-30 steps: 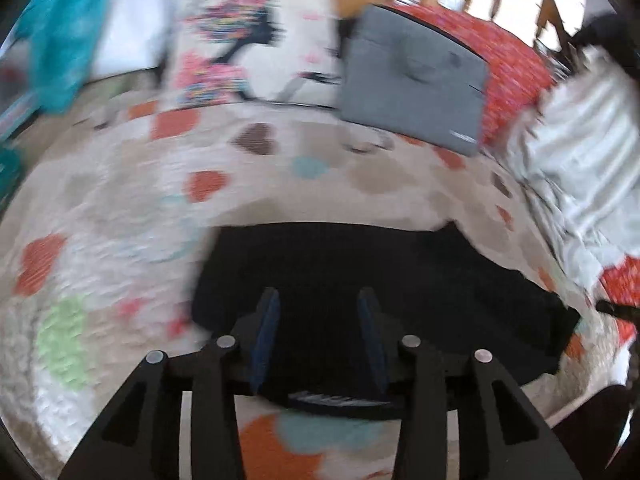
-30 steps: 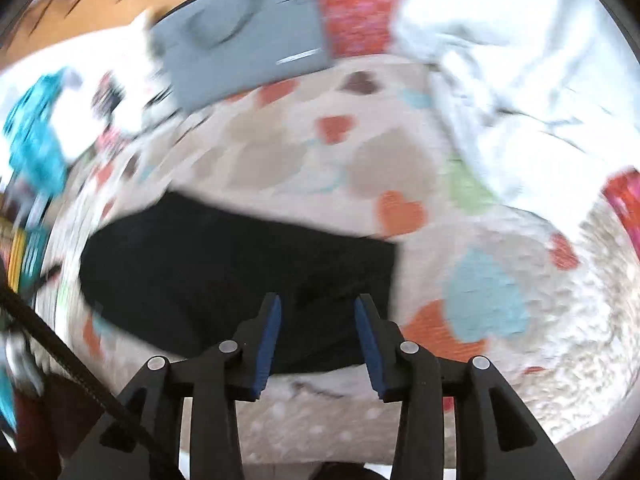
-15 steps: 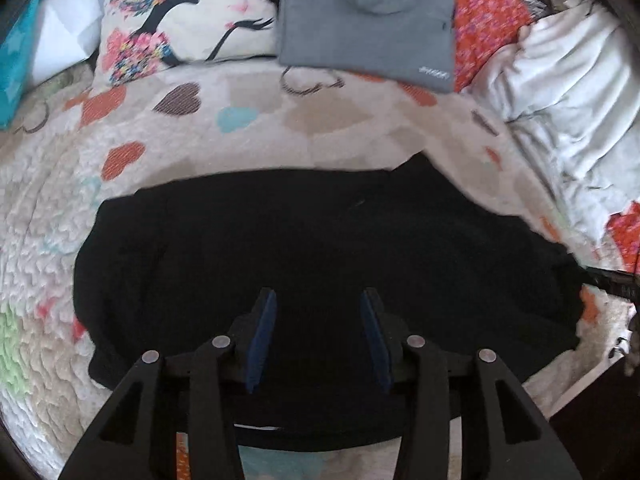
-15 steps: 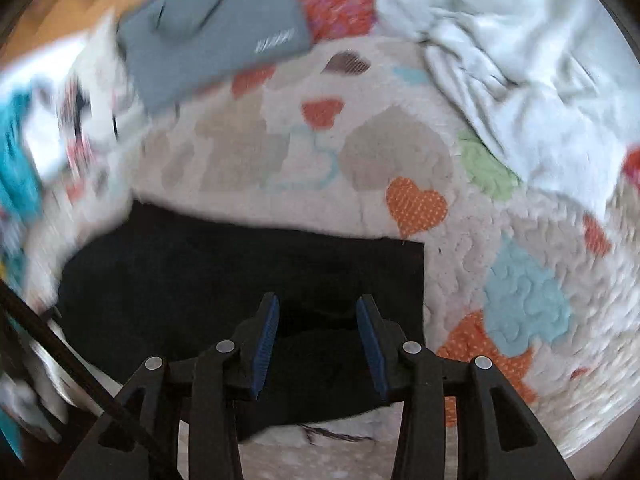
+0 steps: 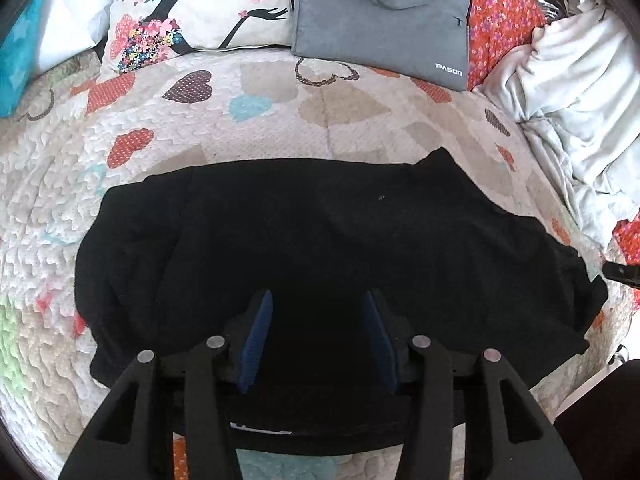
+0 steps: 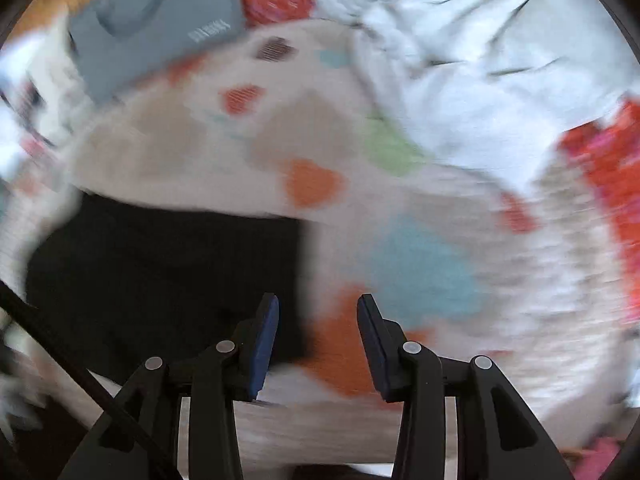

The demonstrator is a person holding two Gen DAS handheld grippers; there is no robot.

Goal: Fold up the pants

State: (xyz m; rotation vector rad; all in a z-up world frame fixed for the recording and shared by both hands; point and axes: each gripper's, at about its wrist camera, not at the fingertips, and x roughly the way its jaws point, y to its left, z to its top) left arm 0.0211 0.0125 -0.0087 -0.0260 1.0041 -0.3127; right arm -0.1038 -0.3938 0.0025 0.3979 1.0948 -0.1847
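Observation:
The black pants [image 5: 320,248] lie folded into a wide flat rectangle on the heart-patterned quilt [image 5: 280,120]. My left gripper [image 5: 316,340] is open and empty, hovering over the near middle of the pants. In the blurred right wrist view the pants [image 6: 168,272] fill the lower left. My right gripper [image 6: 316,340] is open and empty, just past their right edge, over the quilt [image 6: 420,272].
A grey laptop sleeve [image 5: 380,20] and a printed pillow [image 5: 192,12] lie at the far side of the bed. A crumpled white sheet [image 5: 580,112] sits at the right, also in the right wrist view [image 6: 480,60]. A red floral cushion [image 5: 504,4] lies behind.
My left gripper moved in over the pants, which now fill its view. My right gripper swung right, off the pants' right edge. Both stayed open.

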